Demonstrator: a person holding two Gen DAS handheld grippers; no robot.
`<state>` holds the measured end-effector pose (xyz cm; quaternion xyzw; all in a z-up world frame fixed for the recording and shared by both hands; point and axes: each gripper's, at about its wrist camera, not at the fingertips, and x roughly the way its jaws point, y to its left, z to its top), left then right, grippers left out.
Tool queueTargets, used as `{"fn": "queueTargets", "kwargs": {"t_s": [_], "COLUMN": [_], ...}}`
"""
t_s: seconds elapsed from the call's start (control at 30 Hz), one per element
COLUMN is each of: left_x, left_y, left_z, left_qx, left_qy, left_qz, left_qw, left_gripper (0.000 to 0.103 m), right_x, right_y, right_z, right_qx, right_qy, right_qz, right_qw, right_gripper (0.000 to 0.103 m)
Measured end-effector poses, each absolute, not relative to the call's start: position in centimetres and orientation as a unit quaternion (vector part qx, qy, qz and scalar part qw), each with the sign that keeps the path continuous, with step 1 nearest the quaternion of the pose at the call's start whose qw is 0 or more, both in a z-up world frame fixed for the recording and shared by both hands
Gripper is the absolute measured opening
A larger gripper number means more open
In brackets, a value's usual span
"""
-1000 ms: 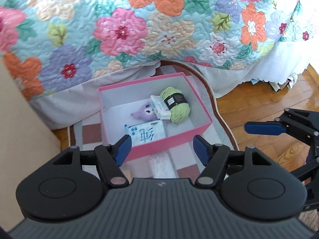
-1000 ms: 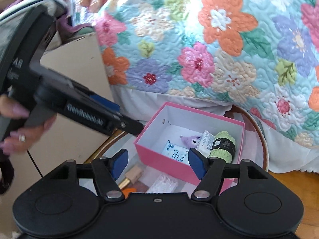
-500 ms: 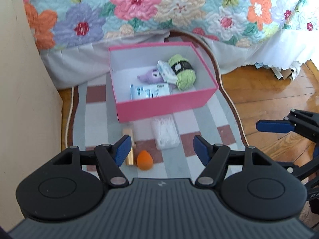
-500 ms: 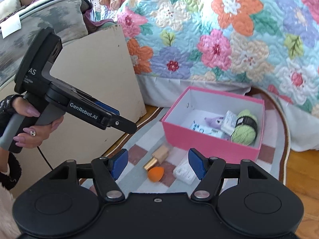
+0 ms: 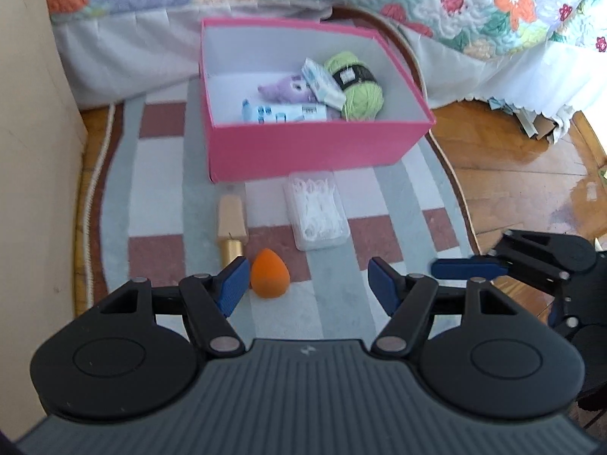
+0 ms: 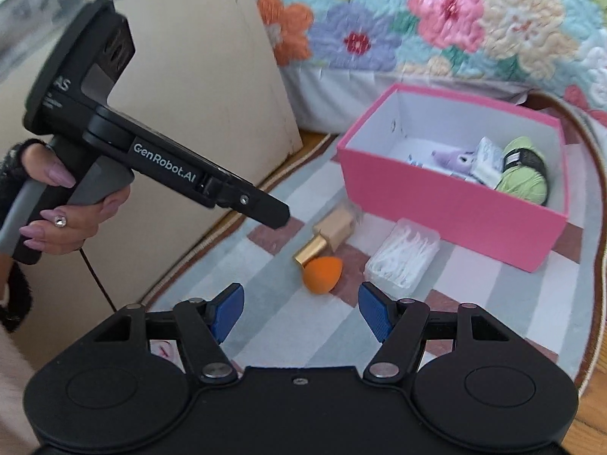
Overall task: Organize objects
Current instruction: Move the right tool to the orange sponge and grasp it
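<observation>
The pink box (image 5: pixel 315 148) on the rug (image 5: pixel 159 174) already holds yarn (image 5: pixel 360 91), a purple toy (image 5: pixel 284 89) and packets, while the sponge (image 5: pixel 270 273), bottle (image 5: pixel 230 223) and swab case (image 5: pixel 316 208) lie outside it, in front of both wide-open, empty grippers, left (image 5: pixel 305 284) and right (image 6: pixel 299 309).

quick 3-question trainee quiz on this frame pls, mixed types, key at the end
1. True or false: the orange sponge lies inside the pink box.
2. Multiple choice: which item is already in the box? A) clear swab case B) green yarn ball C) gold-capped bottle
3. Short answer: are the jaws of the left gripper and right gripper open or shut, and do they hold anything?

Key:
1. False. It lies on the rug in front of the box.
2. B
3. Both open, both holding nothing.
</observation>
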<state>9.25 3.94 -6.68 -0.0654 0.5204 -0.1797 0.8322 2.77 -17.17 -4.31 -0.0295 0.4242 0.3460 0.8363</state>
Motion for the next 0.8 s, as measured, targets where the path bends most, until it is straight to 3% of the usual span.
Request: {"fn": "queueTargets", "kwargs": {"t_s": [0.3,0.5,0.6,0.67,0.8], "left_x": [10.2,10.9,11.2,11.4,11.3], "left_y": [3.8,4.5,4.8,4.9,5.0], "left_z": [-12.0,-14.5,-15.6,-16.4,-16.7], "left_qx": [-0.088,-0.116,-0.131,-0.143,-0.158], "left_qy": [0.533,0.531,0.53,0.534,0.531], "left_qz": [-0.197,-0.19,-0.19,-0.189,-0.191], "left_qw": [0.818,0.818,0.816,0.811,0.81], "left_gripper": [0.066,0.063,0.056,0.045,0.043], "right_x": [5.3,7.3,8.1,8.3,8.2], "right_y": [-11.7,-11.0,-10.9,-10.9,-11.6], "right_z": [-9.8,-12.8,-13.9,-14.5,-14.8], "right_qx": [-0.098,-0.048,-0.029,-0.02,-0.004], "right_qy": [0.427,0.436,0.437,0.442,0.439], "right_qz": [0.37,0.37,0.359,0.351,0.342], "right_qw": [0.819,0.819,0.824,0.826,0.831], "right_gripper": [0.071,0.071,0.071,0.071,0.065]}}
